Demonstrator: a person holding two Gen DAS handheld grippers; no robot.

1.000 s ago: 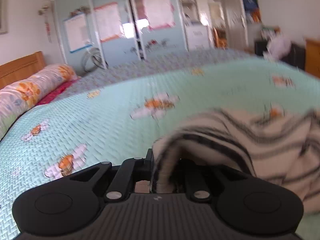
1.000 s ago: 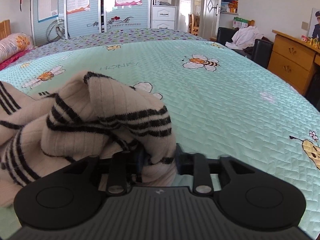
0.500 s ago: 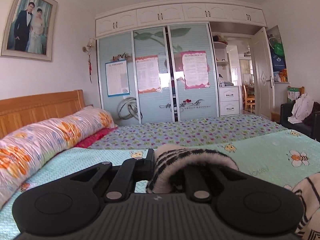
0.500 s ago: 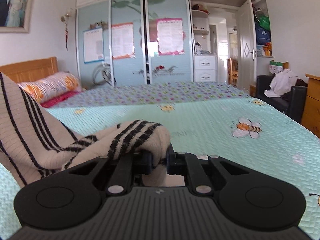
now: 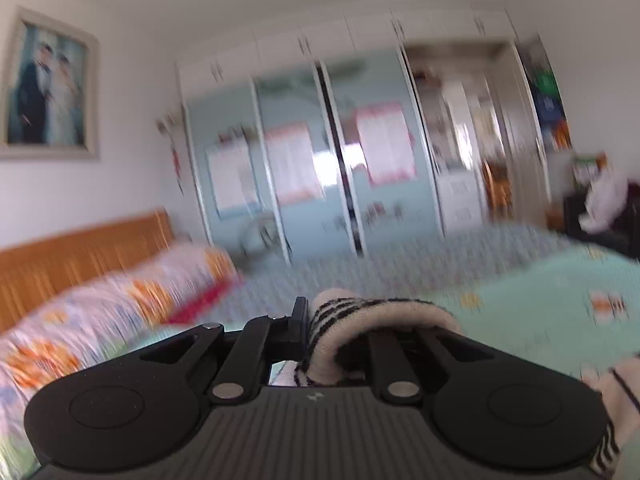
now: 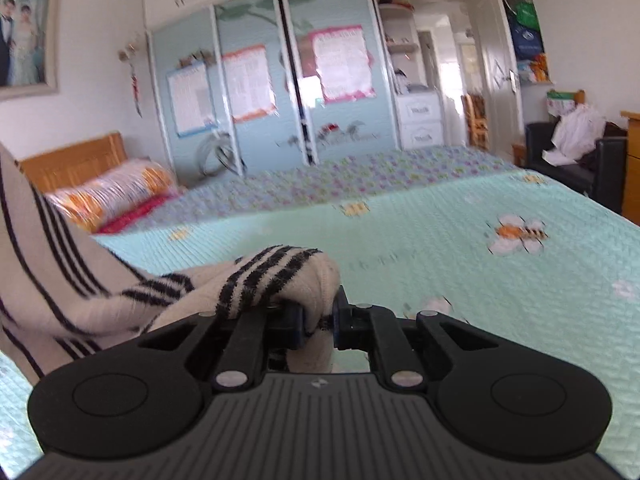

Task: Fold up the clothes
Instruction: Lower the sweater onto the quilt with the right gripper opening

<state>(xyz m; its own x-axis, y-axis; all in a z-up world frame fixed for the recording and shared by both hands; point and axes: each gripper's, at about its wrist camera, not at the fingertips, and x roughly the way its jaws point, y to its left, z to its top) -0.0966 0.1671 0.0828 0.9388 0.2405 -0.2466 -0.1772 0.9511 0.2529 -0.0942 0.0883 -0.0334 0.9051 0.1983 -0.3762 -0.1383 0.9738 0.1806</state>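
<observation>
Right wrist view: I hold the sweater [image 6: 276, 276] up off the bed [image 6: 460, 264], pinched at two points.

My right gripper [image 6: 320, 322] is clamped narrow on a bunched striped edge, the rest draping away to the left; in the blurred left wrist view my left gripper [image 5: 320, 332] is closed on another fold of it. I judge this the lift-and-spread step, with no fold made yet. Next I need to draw the two grips apart and lay the sweater flat on the quilt.

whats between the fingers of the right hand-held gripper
A bunched fold of the cream, black-striped sweater is pinched in the right hand-held gripper, seen in the right wrist view.
</observation>
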